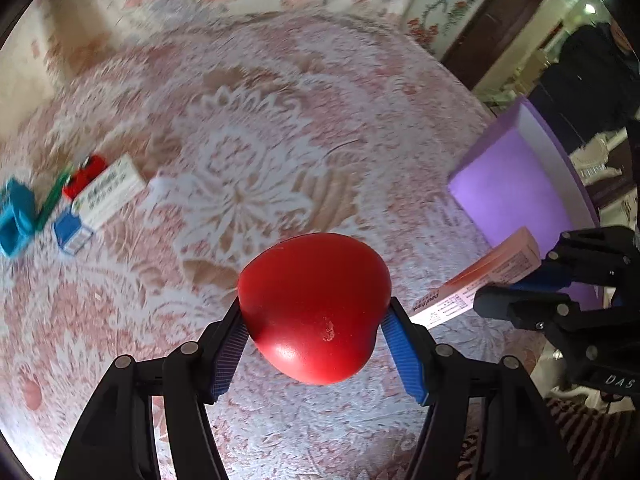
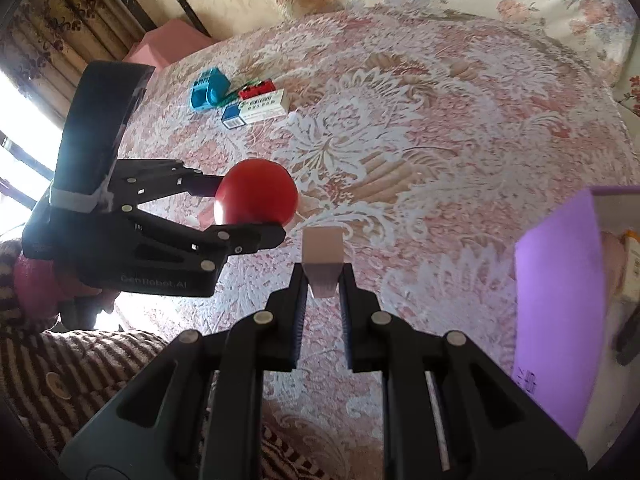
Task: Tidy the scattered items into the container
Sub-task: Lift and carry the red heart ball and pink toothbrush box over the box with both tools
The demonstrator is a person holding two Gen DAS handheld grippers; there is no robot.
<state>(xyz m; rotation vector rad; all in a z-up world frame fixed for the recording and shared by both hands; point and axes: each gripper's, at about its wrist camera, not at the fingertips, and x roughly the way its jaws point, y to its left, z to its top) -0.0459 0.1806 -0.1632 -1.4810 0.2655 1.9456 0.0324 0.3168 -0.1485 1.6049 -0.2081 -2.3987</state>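
My left gripper (image 1: pixel 316 316) is shut on a red tomato-like ball (image 1: pixel 316 312), held above the lace-covered bed; from the right wrist view the same ball (image 2: pixel 258 192) sits between the left gripper's fingers (image 2: pixel 244 238). My right gripper (image 2: pixel 323 280) is shut on a slim pink box (image 2: pixel 323 250), seen end-on; in the left wrist view this pink box (image 1: pixel 484 276) sticks out from the right gripper (image 1: pixel 516 280). The purple container (image 1: pixel 520 192) stands open at the right, also in the right wrist view (image 2: pixel 560 300).
Far left on the bed lie a teal block (image 1: pixel 16 216), a green stick (image 1: pixel 52 200), a red toy (image 1: pixel 84 176) and a white-and-blue box (image 1: pixel 102 200). A pink box (image 2: pixel 168 44) sits at the bed's far corner. A striped sleeve (image 2: pixel 80 360) shows lower left.
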